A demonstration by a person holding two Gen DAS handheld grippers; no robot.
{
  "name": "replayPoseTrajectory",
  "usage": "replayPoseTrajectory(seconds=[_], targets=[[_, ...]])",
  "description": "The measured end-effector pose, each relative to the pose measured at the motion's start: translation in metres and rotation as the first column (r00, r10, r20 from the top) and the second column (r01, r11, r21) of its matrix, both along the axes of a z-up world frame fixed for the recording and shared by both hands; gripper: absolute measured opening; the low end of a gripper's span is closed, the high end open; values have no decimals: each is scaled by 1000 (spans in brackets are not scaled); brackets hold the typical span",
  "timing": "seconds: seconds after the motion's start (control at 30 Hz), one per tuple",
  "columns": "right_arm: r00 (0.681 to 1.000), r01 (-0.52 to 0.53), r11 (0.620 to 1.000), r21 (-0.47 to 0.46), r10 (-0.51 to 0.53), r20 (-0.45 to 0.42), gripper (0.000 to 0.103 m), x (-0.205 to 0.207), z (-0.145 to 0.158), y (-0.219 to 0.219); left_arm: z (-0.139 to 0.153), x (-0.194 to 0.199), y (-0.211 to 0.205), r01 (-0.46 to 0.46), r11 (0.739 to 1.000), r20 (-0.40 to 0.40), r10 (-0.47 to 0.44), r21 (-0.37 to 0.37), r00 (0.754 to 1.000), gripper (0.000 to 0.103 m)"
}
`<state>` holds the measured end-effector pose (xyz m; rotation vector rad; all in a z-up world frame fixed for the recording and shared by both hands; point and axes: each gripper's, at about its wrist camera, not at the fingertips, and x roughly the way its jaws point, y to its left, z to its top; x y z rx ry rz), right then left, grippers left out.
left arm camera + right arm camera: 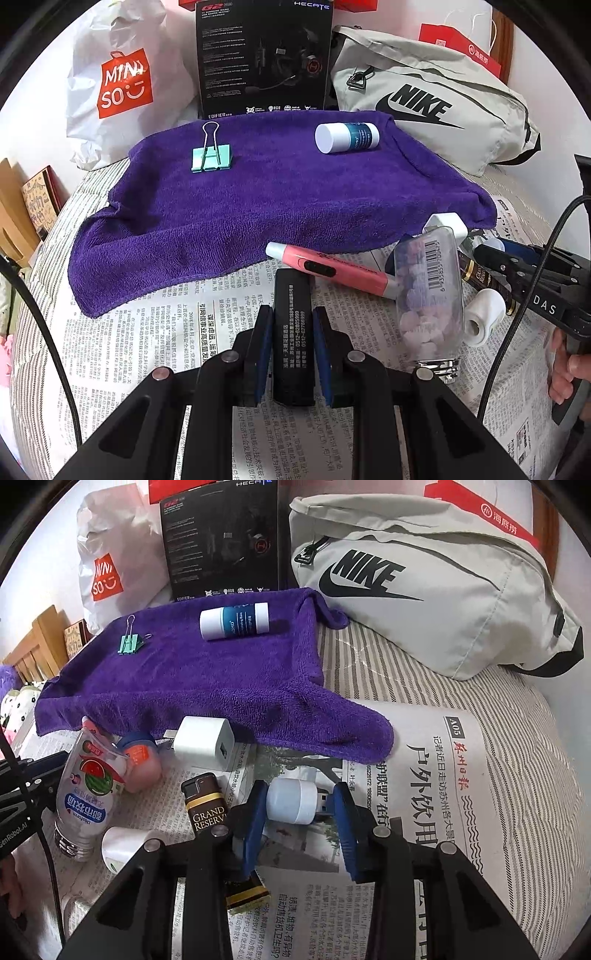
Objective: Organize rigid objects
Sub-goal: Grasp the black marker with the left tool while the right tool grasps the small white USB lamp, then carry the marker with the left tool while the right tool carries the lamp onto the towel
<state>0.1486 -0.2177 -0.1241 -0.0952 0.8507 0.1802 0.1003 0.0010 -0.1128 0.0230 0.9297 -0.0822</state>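
A purple towel (pixel 258 199) lies on the bed with a green binder clip (pixel 210 157) and a white and blue bottle (pixel 347 137) on it. My left gripper (pixel 293 326) is shut on a black lighter (pixel 293 332) over the newspaper (pixel 166 332). My right gripper (pixel 301 805) is shut on a small white USB lamp (pixel 291 801), its blue plug against the right finger. Nearby lie a pink pen (pixel 328 269), a clear tablet bottle (pixel 430 295), a white charger (pixel 203 742), a brown lighter (pixel 205 805) and a white cap (pixel 484 321).
At the back stand a Miniso bag (pixel 122 85), a black headset box (pixel 264 59) and a grey Nike waist bag (pixel 436 99). The striped bedding (pixel 517 716) shows to the right. A wooden frame (pixel 37 646) is at the left edge.
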Motion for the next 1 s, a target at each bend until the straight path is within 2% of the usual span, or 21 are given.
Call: replayPoseTrajectory(seconds=[0.47, 0.6, 1.0], targets=[[997, -28, 998, 47, 31, -64, 36, -1, 8, -7, 4, -5, 13, -16, 999, -19, 15, -38, 1000, 21], [998, -23, 999, 38, 26, -63, 36, -6, 8, -8, 3, -7, 26, -27, 995, -28, 24, -94, 999, 21], [997, -62, 995, 83, 66, -45, 36, -18, 21, -5, 16, -16, 46, -61, 989, -22, 58, -136, 998, 21]])
